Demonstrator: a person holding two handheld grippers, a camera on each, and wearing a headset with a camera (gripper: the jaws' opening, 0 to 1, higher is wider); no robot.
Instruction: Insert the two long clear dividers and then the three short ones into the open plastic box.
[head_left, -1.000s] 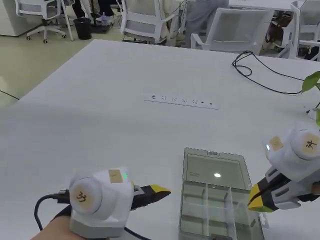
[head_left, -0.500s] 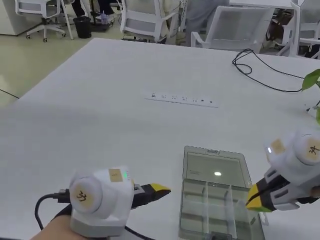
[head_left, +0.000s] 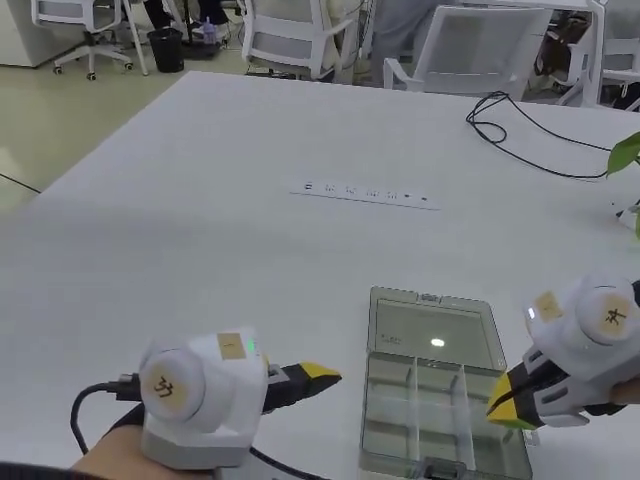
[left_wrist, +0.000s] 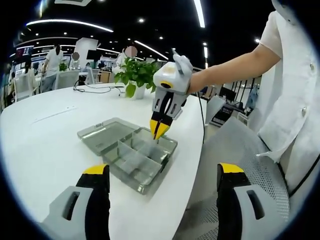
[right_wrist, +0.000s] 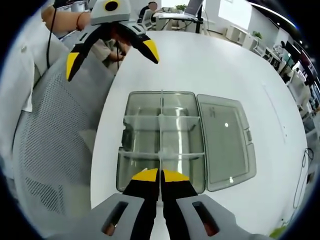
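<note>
The open plastic box (head_left: 392, 428) (left_wrist: 138, 182) (right_wrist: 136, 172) sits on the white worktop (head_left: 200, 210), its lid (head_left: 435, 335) (right_wrist: 226, 142) folded flat on the far side. Clear dividers (head_left: 412, 398) (right_wrist: 145, 118) stand inside the box, crossing to form compartments. The right gripper (head_left: 503, 408) (left_wrist: 159, 131) (right_wrist: 160, 175) hovers over the box's right wall with its jaws pressed together. I cannot tell whether a clear piece is pinched between them. Since a second ago it has edged slightly inward over the box. The left gripper (head_left: 318, 377) (left_wrist: 162, 172) (right_wrist: 111, 55) stays just beside the box's left wall, jaws spread wide and holding nothing.
</note>
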